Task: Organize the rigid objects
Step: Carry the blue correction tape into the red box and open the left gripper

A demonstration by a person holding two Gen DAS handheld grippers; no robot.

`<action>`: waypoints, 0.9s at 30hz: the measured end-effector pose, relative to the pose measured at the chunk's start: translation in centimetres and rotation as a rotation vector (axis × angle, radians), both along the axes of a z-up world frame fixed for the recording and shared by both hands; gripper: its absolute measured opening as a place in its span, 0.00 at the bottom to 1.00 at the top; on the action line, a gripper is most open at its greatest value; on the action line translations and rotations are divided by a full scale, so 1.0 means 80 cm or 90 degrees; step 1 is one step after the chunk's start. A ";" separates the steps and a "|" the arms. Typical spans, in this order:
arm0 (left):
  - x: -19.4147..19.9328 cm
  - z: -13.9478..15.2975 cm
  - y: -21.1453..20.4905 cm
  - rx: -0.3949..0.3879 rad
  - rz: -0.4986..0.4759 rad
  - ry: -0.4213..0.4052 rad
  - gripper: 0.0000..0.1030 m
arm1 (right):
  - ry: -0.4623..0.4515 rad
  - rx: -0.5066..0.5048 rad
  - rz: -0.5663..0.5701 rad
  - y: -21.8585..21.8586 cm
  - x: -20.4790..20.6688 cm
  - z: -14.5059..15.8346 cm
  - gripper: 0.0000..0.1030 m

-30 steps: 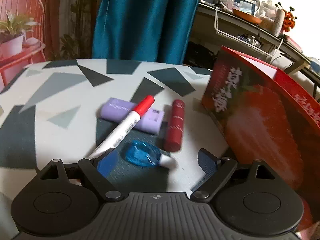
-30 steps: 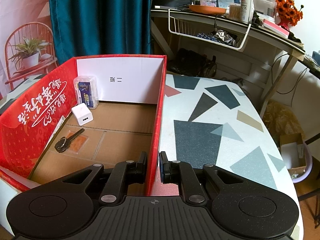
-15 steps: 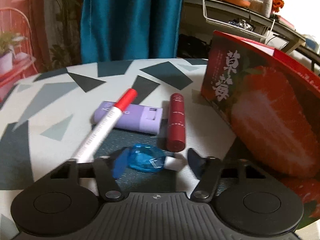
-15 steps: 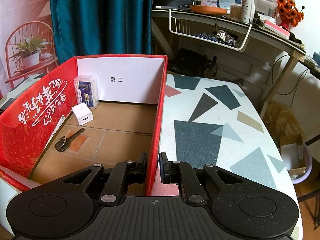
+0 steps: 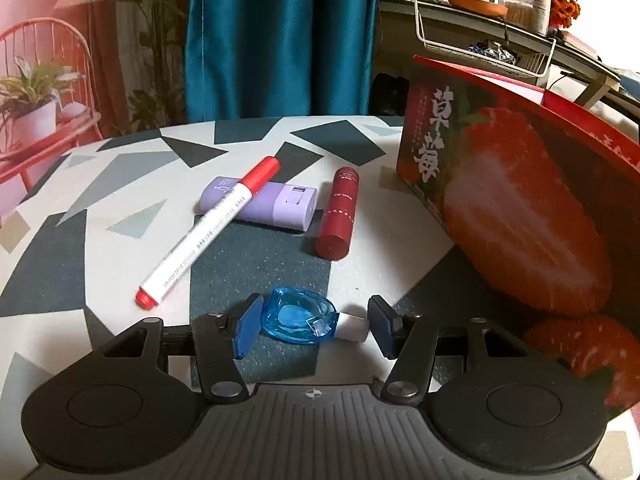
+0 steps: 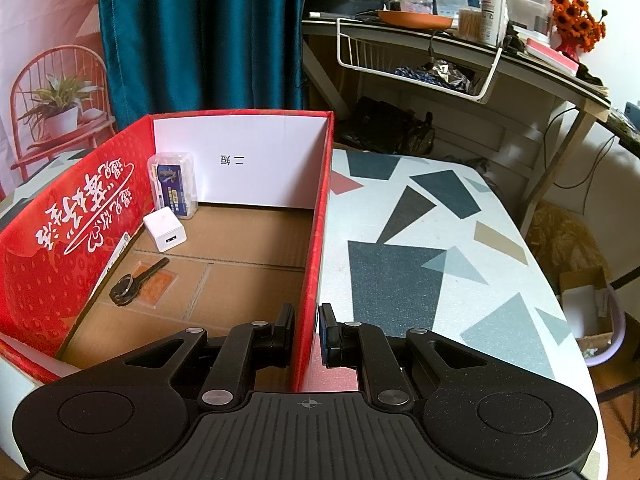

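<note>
The left tool (image 5: pixel 310 326) is bracketing the blue correction tape (image 5: pixel 298 316) lying on the surface (image 5: pixel 120 200); its pads seem to be touching both ends, though a firm grip cannot be told. Beyond it, a red-capped marker (image 5: pixel 208 232) is resting across a purple case (image 5: pixel 276 206), with a red tube (image 5: pixel 338 214) just beside. The right tool (image 6: pixel 306 330) is clenched on the side wall of the red box (image 6: pixel 316 240), which is holding a white charger (image 6: pixel 165 229) and a key (image 6: pixel 136 278).

One marker (image 5: pixel 208 232), one key (image 6: pixel 134 282), one box (image 6: pixel 320 216)
</note>
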State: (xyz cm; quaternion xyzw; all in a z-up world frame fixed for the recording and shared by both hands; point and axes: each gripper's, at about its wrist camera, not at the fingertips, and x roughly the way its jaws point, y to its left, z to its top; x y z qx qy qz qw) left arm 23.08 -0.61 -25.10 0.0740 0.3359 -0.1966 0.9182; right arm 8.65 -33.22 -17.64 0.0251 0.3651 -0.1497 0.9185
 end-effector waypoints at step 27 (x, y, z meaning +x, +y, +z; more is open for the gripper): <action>-0.003 -0.002 -0.001 0.007 -0.002 -0.013 0.57 | -0.008 0.006 -0.005 -0.002 -0.003 -0.001 0.11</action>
